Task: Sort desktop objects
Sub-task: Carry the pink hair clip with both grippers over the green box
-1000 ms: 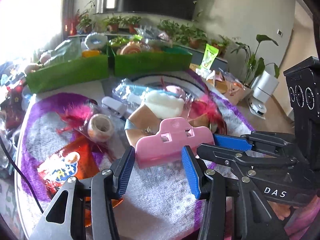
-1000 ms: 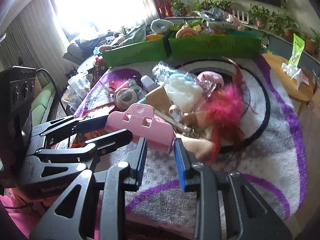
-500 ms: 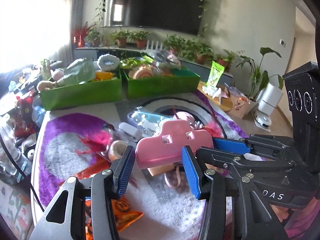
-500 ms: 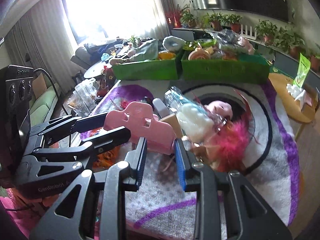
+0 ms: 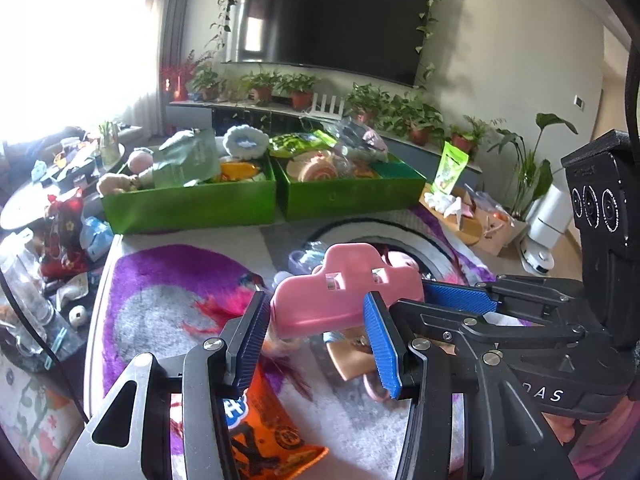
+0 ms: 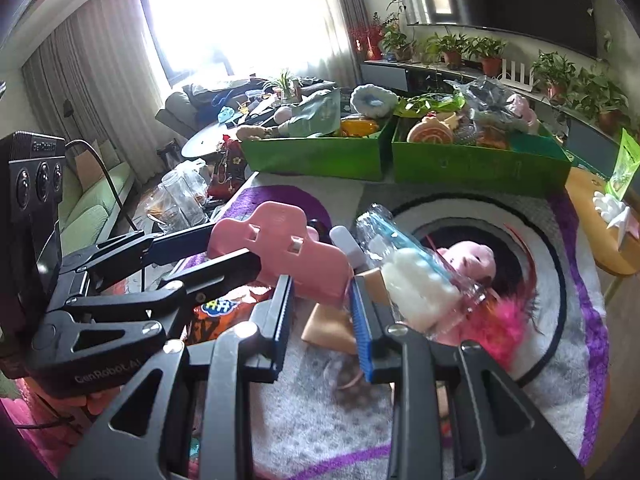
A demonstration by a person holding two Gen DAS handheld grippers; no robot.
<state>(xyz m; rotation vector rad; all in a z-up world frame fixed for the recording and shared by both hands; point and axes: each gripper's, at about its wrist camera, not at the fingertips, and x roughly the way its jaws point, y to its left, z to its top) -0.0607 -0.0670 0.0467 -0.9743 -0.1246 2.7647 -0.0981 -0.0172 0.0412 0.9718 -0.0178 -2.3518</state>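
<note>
Carrying step: a pink clip (image 5: 344,292) held in the air between two grippers, above the rug's near edge.
Left gripper (image 5: 316,340) and right gripper (image 6: 320,312), both half closed, each pinch one end; next, carry it to a green box (image 5: 192,204) at the far edge and release together.

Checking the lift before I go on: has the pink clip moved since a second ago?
Yes. The pink clip has risen off the rug pile, held by both tools, now nearer the green boxes in view.
</note>
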